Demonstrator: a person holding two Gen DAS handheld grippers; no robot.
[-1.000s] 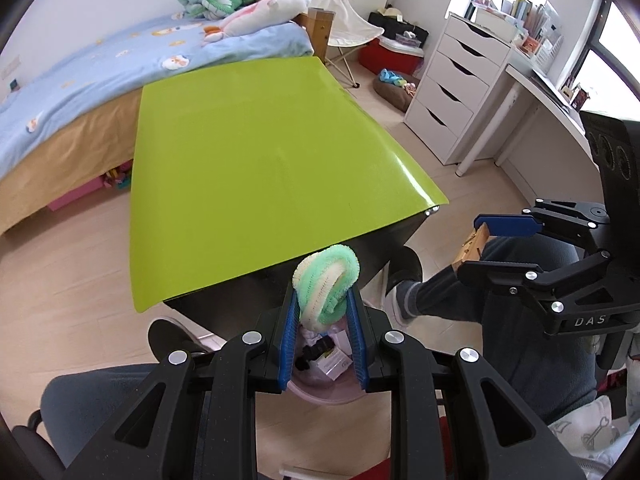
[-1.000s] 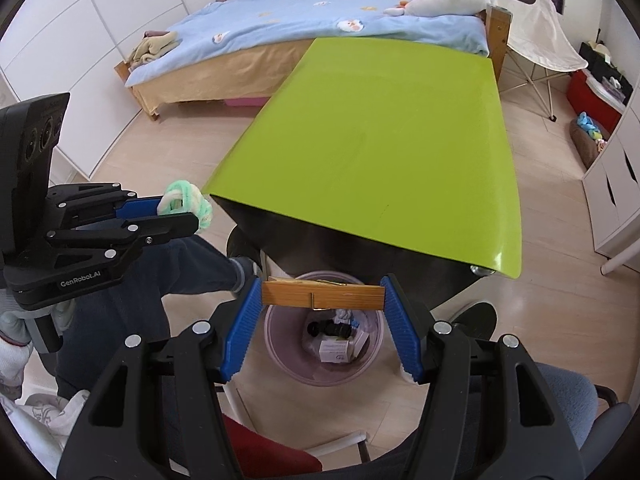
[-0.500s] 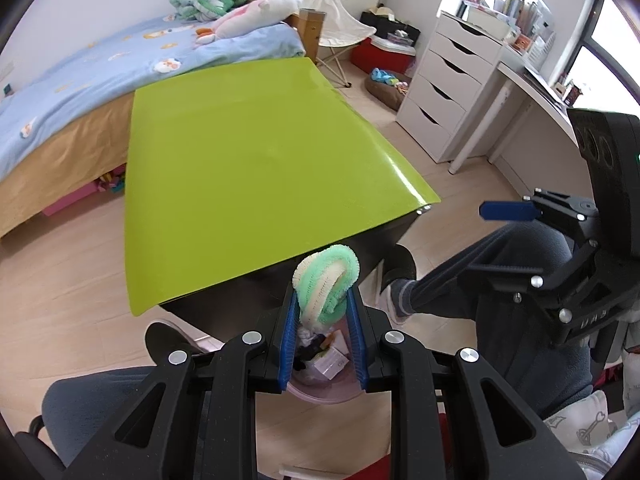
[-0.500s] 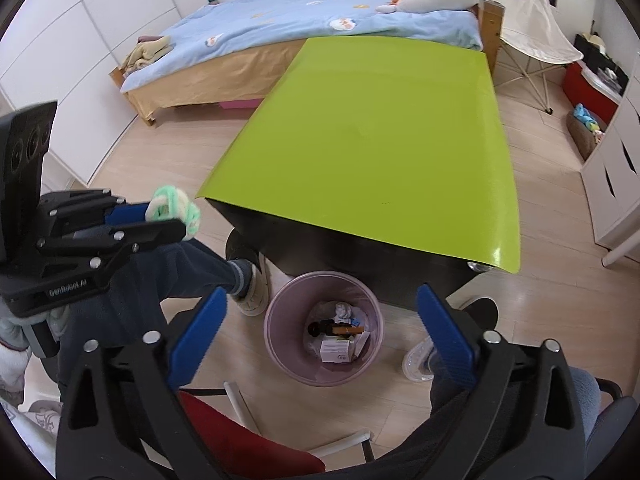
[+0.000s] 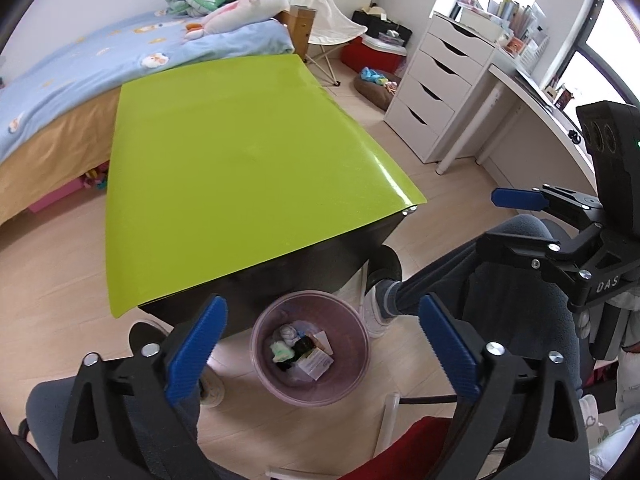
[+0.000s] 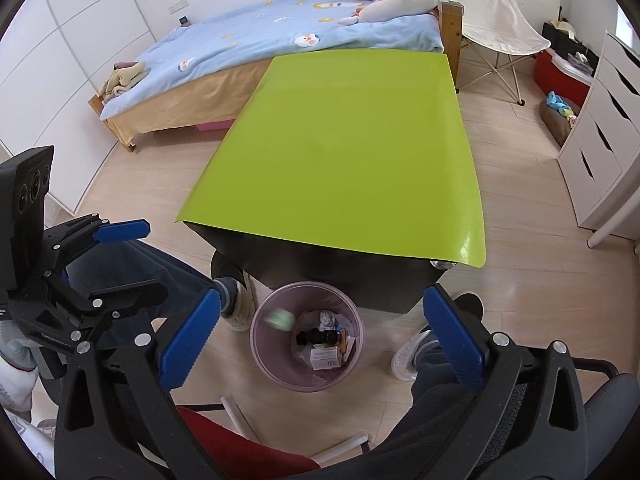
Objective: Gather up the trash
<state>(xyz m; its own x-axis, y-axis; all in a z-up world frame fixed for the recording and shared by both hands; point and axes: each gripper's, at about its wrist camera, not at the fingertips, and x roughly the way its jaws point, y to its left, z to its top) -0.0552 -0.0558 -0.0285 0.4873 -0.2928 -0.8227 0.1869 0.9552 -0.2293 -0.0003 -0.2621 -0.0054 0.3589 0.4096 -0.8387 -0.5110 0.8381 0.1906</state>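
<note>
Trash: green-and-white fuzzy wad (image 5: 281, 350) lies inside the pink waste bin (image 5: 352, 376) on the floor, just below the near edge of the lime-green table (image 5: 248, 168), among a small box and dark scraps. Left gripper (image 5: 320, 344) above the bin, jaws just sprung apart, nothing between them. Right gripper (image 6: 322, 338) likewise spread wide and empty, jaws having just been opening.

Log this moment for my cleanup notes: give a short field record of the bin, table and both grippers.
bin: pink wastebasket on the floor at the table's near edge, holding trash
green fuzzy item: in the bin, blurred
table: green top, nothing on it
left gripper: fingers just opened, wide, nothing between
right gripper: fingers just opened, wide, nothing between
</note>
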